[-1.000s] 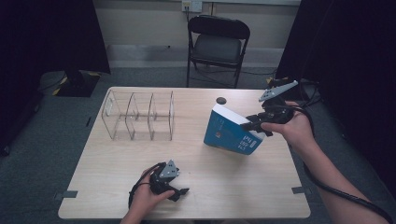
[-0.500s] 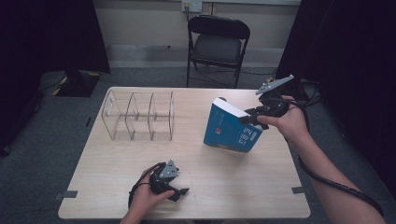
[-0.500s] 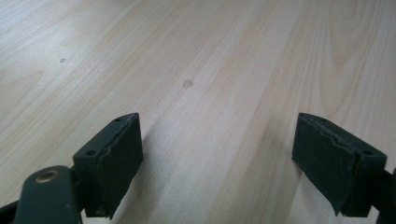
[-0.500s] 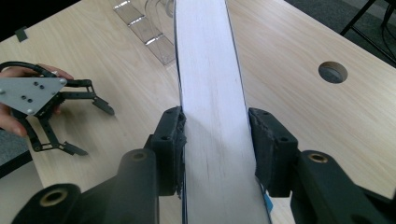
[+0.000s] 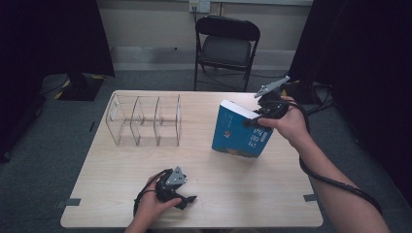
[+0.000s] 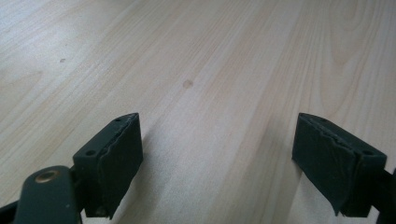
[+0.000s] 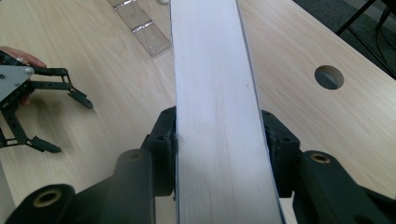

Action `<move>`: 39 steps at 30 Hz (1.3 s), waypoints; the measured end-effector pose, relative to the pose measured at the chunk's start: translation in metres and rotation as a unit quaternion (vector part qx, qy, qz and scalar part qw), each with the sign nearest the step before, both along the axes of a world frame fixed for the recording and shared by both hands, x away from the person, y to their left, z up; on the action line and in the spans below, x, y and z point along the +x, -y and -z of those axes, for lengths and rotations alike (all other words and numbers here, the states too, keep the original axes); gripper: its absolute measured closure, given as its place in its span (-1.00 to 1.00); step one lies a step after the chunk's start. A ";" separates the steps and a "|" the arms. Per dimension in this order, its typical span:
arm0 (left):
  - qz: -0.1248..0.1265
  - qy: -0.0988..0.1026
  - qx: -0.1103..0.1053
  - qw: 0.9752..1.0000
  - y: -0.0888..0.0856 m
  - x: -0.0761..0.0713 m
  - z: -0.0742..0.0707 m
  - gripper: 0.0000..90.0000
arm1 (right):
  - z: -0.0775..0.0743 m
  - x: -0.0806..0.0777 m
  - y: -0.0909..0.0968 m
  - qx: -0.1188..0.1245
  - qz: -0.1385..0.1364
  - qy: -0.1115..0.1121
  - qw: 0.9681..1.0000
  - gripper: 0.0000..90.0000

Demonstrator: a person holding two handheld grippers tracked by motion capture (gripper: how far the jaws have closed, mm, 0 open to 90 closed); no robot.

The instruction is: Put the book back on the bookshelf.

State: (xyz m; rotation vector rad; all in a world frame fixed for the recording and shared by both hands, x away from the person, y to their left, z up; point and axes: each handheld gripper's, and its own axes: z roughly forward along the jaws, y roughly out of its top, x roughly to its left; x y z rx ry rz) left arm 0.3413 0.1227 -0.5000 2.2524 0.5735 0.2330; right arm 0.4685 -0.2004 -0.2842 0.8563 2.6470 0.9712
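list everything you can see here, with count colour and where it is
book: 1, blue cover, white page edge, held above the table's right half
organiser: 1, clear plastic with dividers, table's far left
table: 1, light wood, centre of the room
cable hole: 1, round, far side of the tabletop
folding chair: 1, black, beyond the table
curtains: dark, both sides of the room
left gripper: 1, black, fingers open, resting near the table's front edge
right gripper: 1, black, fingers clamped on the book
forearms: 2, entering from the bottom
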 end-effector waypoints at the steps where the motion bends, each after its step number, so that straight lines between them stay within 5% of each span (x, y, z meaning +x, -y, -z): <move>1: 0.000 0.000 0.000 1.000 0.000 0.000 0.000 -0.65 | 0.000 0.000 -0.001 -0.003 -0.006 0.002 1.000 0.26; 12: 0.002 -0.001 0.000 1.000 0.000 0.000 0.000 -0.65 | 0.008 0.006 -0.011 -0.025 -0.003 -0.009 1.000 0.13; 23: 0.000 -0.002 0.002 1.000 -0.001 0.000 0.000 -0.65 | 0.008 0.002 -0.016 -0.034 -0.012 -0.014 0.999 0.35; 34: 0.001 -0.002 0.004 1.000 -0.002 0.000 0.000 -0.65 | 0.004 -0.005 -0.020 -0.038 -0.017 -0.010 0.999 0.36; 39: -0.005 -0.001 -0.001 1.000 -0.002 0.001 0.000 -0.66 | -0.005 -0.018 -0.018 -0.006 -0.033 -0.030 0.999 0.37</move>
